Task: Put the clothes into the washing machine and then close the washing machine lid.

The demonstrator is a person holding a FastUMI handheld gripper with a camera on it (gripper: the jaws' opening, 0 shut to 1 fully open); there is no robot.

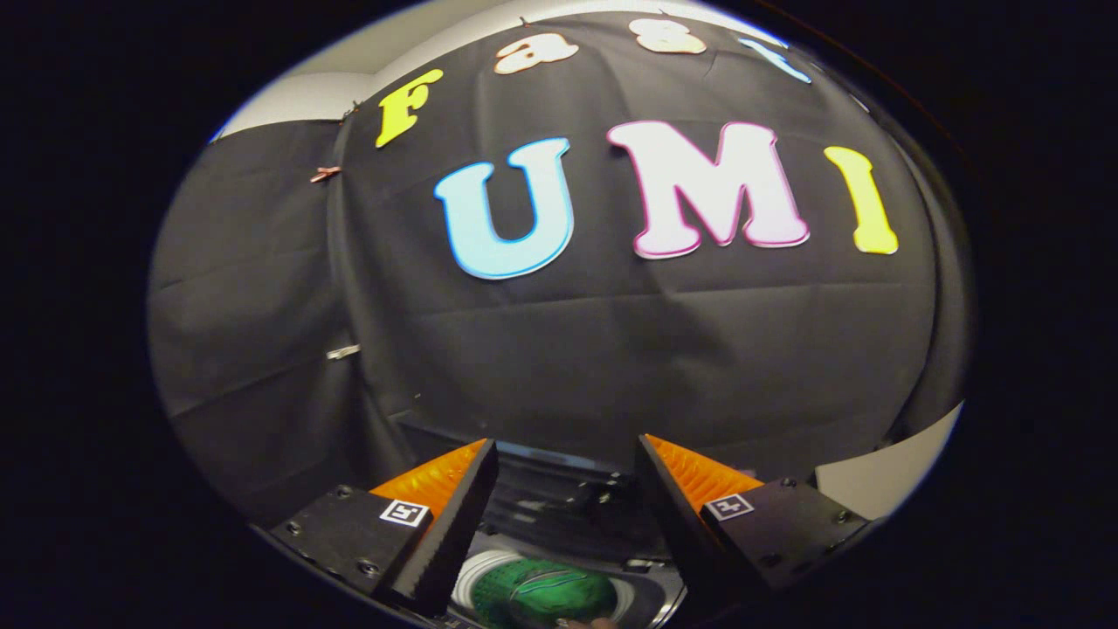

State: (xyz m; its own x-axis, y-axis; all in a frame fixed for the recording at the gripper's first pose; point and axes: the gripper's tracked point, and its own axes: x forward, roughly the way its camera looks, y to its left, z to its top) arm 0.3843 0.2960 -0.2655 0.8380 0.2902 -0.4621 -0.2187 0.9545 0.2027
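Clothes (543, 592), a green bundle, lie in the washing machine (642, 598) drum at bottom centre, below the hand-held gripper (568, 515), whose fingers stand wide apart, holding nothing. Soft, light; pinch a raised fold.

gripper (566, 454) raised and level, fingers (454, 515) spread apart, nothing between them
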